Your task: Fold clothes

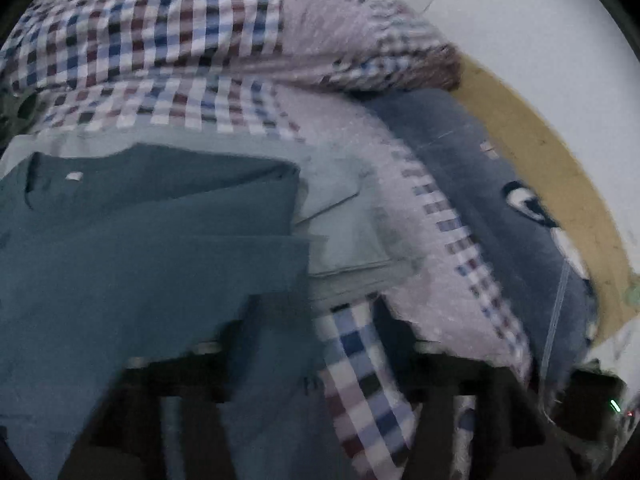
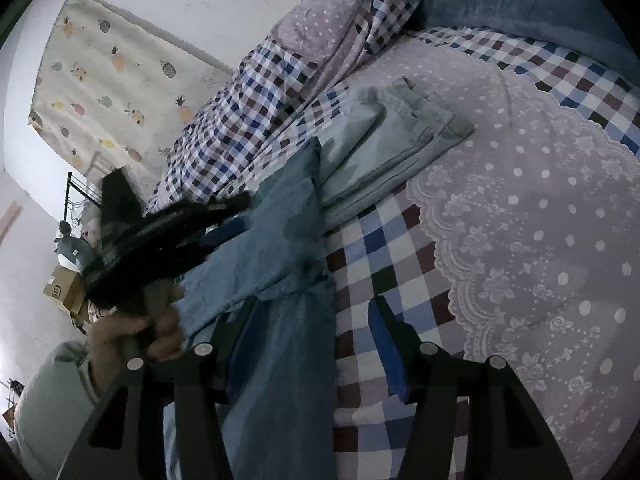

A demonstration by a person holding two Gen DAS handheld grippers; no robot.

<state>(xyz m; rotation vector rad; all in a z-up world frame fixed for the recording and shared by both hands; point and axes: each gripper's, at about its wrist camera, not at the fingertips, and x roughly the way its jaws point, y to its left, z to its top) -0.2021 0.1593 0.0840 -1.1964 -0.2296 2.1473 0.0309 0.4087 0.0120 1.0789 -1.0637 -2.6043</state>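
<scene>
A teal shirt [image 1: 160, 240] lies on the bed, partly folded with its collar tag up. A pale green folded garment [image 1: 344, 216] rests against its right side. My left gripper [image 1: 316, 332] stands open low over the shirt's near edge, fingers blurred, teal cloth between them. In the right wrist view the shirt [image 2: 260, 248] runs down between the spread fingers of my right gripper [image 2: 312, 320], draping over the left finger. The pale garment [image 2: 384, 152] lies beyond. The left gripper [image 2: 172, 232], held by a hand [image 2: 132, 332], sits on the shirt's left side.
The checked bedspread [image 1: 140, 40] with a lilac dotted lace panel [image 2: 540, 220] covers the bed and bunches up at the back. A blue pillow [image 1: 500, 184] lies right, beside a yellow-brown board [image 1: 560, 160]. A pineapple curtain [image 2: 112, 80] and a cardboard box [image 2: 64, 288] stand off left.
</scene>
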